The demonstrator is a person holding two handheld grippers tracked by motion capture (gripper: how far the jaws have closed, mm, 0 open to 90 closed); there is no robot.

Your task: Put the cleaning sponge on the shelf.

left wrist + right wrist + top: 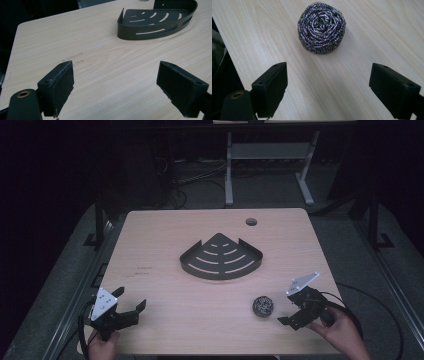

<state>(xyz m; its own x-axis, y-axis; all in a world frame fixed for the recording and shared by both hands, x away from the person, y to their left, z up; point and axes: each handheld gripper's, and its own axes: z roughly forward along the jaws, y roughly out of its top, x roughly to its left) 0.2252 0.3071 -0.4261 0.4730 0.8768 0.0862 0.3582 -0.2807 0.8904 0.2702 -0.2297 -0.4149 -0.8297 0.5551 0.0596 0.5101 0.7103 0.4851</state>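
High view first, and on the left the left gripper (131, 311) sits low over the near left corner of the table (165, 285), jaws spread wide, nothing between them, touching nothing. Left gripper view confirms it: two black pads (62, 87) far apart over bare wood.

Moving to the middle, one dark metal corner shelf (221, 257) lies flat on the table, fan-shaped, with curved slots and a low rim.

Further right, one steel wool scourer (263, 306) rests on the table near the front edge, well apart from the shelf. Right gripper view shows it as a round, tightly coiled ball of shiny silver-grey wire, sitting just ahead of the jaws.

On the far right, the right gripper (292, 317) hovers just beside the scourer, jaws fully wide, holding nothing, pads clear of it.

Count: two grippers, one shelf, one scourer.
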